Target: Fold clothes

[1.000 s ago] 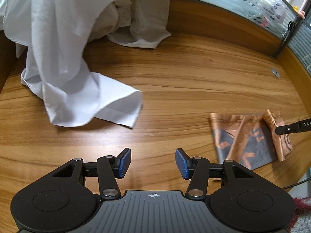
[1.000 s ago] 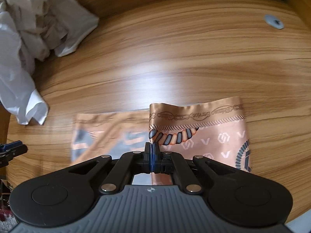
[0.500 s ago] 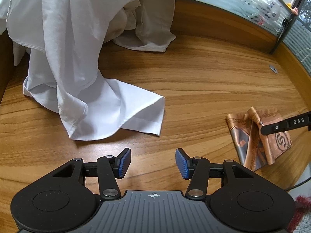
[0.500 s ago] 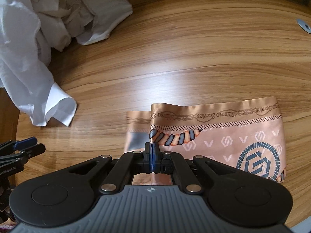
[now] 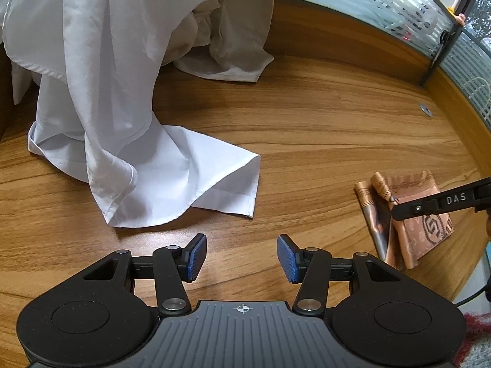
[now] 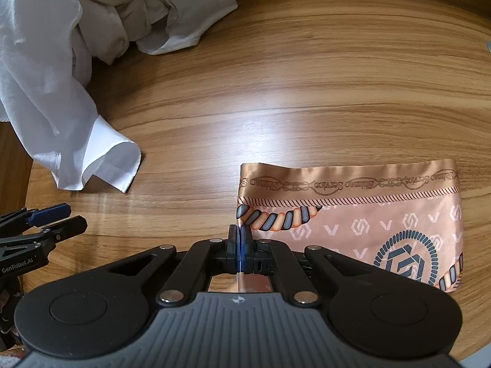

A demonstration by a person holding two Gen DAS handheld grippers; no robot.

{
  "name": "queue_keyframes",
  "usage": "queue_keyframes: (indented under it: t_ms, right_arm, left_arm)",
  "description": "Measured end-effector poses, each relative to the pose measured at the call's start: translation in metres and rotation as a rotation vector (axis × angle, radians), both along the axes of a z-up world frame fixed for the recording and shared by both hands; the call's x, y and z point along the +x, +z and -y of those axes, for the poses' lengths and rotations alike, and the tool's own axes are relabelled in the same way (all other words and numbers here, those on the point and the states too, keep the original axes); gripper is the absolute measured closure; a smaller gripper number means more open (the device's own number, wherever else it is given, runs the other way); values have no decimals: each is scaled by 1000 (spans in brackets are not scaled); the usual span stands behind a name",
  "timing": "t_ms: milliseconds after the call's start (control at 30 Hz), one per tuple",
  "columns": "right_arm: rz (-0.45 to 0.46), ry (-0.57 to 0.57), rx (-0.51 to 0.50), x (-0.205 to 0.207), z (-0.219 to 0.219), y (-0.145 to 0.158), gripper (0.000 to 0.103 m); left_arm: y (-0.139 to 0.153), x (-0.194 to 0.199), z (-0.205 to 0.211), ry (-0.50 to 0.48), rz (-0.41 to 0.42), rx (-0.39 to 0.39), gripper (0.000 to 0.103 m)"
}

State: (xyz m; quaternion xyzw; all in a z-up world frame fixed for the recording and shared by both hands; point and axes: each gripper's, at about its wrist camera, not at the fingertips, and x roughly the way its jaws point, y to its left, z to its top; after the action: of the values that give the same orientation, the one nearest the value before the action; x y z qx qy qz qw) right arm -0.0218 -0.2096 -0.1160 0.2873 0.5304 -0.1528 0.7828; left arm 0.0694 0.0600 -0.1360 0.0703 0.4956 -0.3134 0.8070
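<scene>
right gripper [image 6: 240, 239] clamped tight on the near left corner of the copper satin scarf [image 6: 368, 211], which lies folded on the wooden desk [image 6: 291, 92] toward its right edge; scarf edge print reads mirrored, rope and logo pattern facing up. left gripper [image 5: 241, 257] half open, nothing between the blue pads [image 5: 196, 256], hovering over bare desk just short of the white shirt [image 5: 101, 98], heaped at back left with one tail spilling forward onto the wood
</scene>
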Motion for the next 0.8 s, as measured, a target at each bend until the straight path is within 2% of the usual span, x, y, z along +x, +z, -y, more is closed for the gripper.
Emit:
queue_keyframes:
  t_ms: [200,433,567,733,800]
  right_arm:
    - [-8,3,-12,7,0,-8,102]
    - [8,24,-26,8,-4,-13,93]
    - [57,22,-15,-6,-2,-3,84]
    - [67,84,-20,-27,-5,3,83]
    - [64,93,-19,-34,-9,3,83]
  left_arm:
    - [1,-2,3,-16,10,7,49]
    - [4,-4,14,-41,17,9,49]
    - [6,-5,29,-85,25,-10,49]
    - [2,-3,54,-158,3,-35,51]
    - [-2,1,64,-176,-35,-48,58]
